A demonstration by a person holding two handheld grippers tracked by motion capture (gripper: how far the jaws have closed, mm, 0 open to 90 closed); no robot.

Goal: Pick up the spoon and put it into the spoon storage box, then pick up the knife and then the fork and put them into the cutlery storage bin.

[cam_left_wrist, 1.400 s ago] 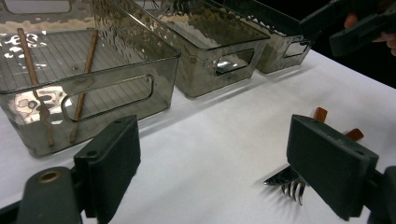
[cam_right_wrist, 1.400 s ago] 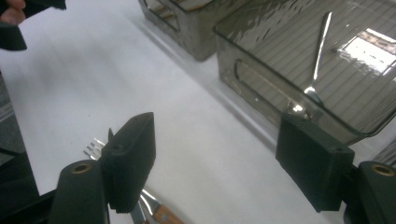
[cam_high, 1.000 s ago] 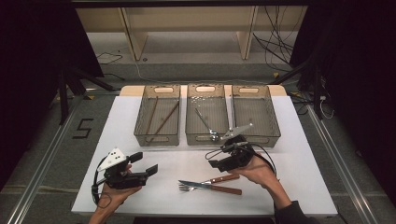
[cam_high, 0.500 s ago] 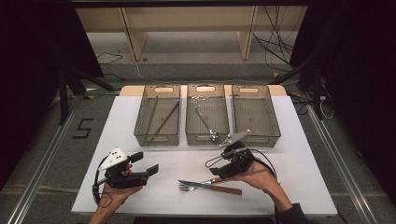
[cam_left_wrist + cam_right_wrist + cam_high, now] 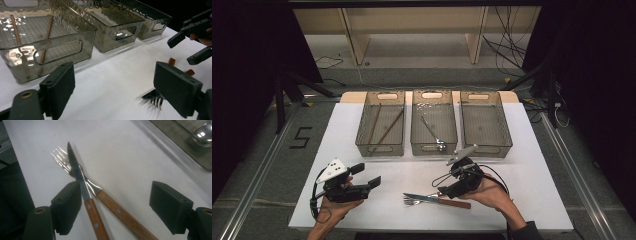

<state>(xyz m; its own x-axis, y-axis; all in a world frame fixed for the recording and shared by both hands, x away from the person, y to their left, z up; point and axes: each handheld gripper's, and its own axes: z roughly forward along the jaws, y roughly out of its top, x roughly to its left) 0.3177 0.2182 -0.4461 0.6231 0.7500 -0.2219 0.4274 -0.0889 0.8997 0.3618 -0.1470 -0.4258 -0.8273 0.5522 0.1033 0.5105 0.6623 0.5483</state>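
On the white tabletop (image 5: 362, 210) a knife (image 5: 82, 187) and a fork (image 5: 100, 192) lie near the front edge, in front of the middle bin. Both have wooden handles. The knife blade lies across the fork neck, so they touch and make a narrow cross, and their tips point to the person's left.

The right gripper (image 5: 443, 192) is low over the handles. Its jaws are wide apart: one jaw is just beside the knife where the blade meets the handle, the other is well to the far side of the fork handle. I cannot tell if a jaw touches the knife.

The left gripper (image 5: 368, 176) is held above the tabletop, well apart from the cutlery. Its jaws are also apart and hold nothing.

Behind, three clear bins stand in a row. The left bin (image 5: 362, 145) has two chopsticks (image 5: 387, 127) inside, the middle bin (image 5: 414, 142) has a spoon (image 5: 432, 131), and the right bin (image 5: 504, 142) is next to it.
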